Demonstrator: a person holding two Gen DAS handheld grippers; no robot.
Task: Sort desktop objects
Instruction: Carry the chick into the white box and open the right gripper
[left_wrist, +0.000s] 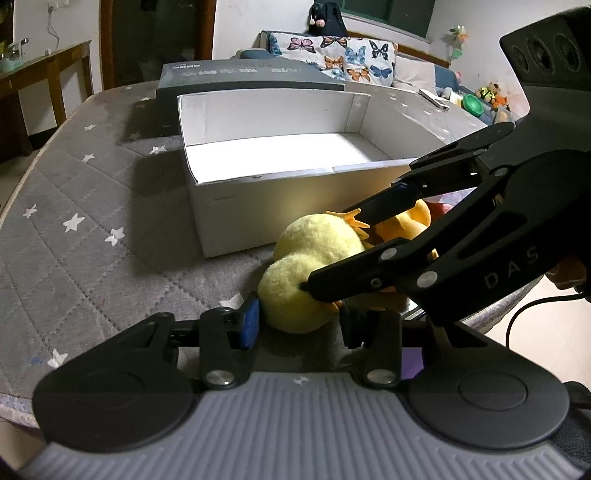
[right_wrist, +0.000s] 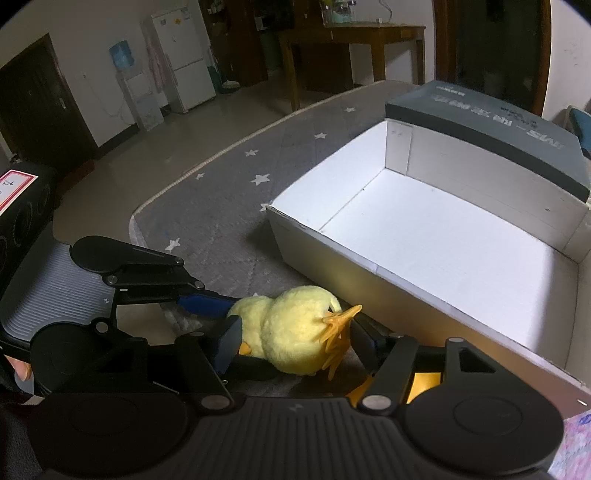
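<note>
A pale yellow plush duck with fuzzy rounded lobes, orange webbed feet and a deeper orange part behind lies on its side on the grey star-patterned quilted surface, just in front of the near wall of the open white box.

Both tools bracket the toy. The left tool has its jaws spread, the blue-padded finger touching or nearly touching the duck's lower lobe on one side and the other finger on the far side, partly hidden; whether it presses the plush I cannot tell, but the gap looks wider than the toy there, so it reads as released. The right tool comes in from the side, its jaws also parted around the yellow body, one finger against the left flank and the other by the feet; its hold seems loose at best, since the fur hides the contact.

The box is white inside, with upright walls, and a dark grey lid or second box lies flush behind it. To the left of the duck the quilt runs bare to its piped edge, beyond which the floor drops away. The two tools crowd each other closely near the box's front wall.
</note>
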